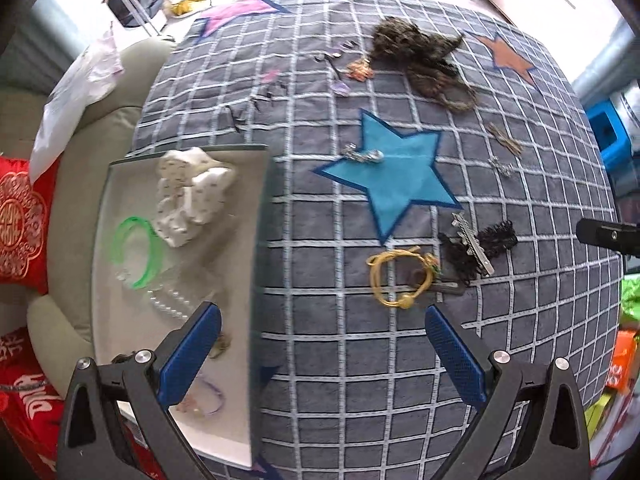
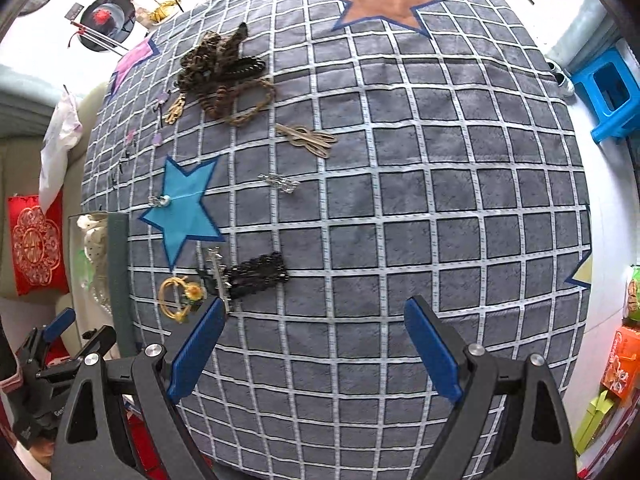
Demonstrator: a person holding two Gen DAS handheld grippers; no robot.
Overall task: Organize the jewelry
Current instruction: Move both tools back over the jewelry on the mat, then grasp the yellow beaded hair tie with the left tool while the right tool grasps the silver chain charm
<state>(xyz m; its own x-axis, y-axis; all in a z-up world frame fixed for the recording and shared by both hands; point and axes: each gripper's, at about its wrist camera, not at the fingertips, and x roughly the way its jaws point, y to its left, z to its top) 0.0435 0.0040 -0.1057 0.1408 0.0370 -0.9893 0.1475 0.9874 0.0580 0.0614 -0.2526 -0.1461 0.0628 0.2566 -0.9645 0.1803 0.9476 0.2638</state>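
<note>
Nearest the lens, my left gripper [image 1: 322, 318] stands with its blue pads wide apart and nothing between them; one pad overlaps the white tray [image 1: 244, 264], the other the grey checked cloth [image 1: 344, 360]. My right gripper [image 2: 314, 312] is likewise spread wide and empty above bare cloth [image 2: 400, 240].

Just beyond my left gripper lies a gold cord bracelet [image 1: 394, 278], coiled on the cloth. Touching it on the far side is a black lace bow [image 1: 478, 246] with a silver clip [image 1: 472, 242] across it. In the right wrist view the same bow [image 2: 256, 274] and bracelet [image 2: 180, 296] lie just ahead of my right gripper's near pad.

Inside the tray, from near to far: a purple cord loop [image 1: 210, 398], a string of clear beads [image 1: 172, 304], a green ring [image 1: 140, 252] and a white dotted scrunchie [image 1: 192, 192]. A small brownish item beside my pad is too blurred to identify.

Farther out, a blue star patch [image 1: 396, 184] carries a silver ornament [image 1: 362, 155] at its edge. Beyond and apart lie a small silver clip [image 2: 280, 182] and a bunch of bronze hairpins [image 2: 310, 140].

Farthest is a heap of dark and brown braided bands [image 2: 224, 72], with small pins scattered beside it near a pink star [image 1: 236, 14]. An orange star [image 2: 380, 2] marks the cloth's far edge.
</note>
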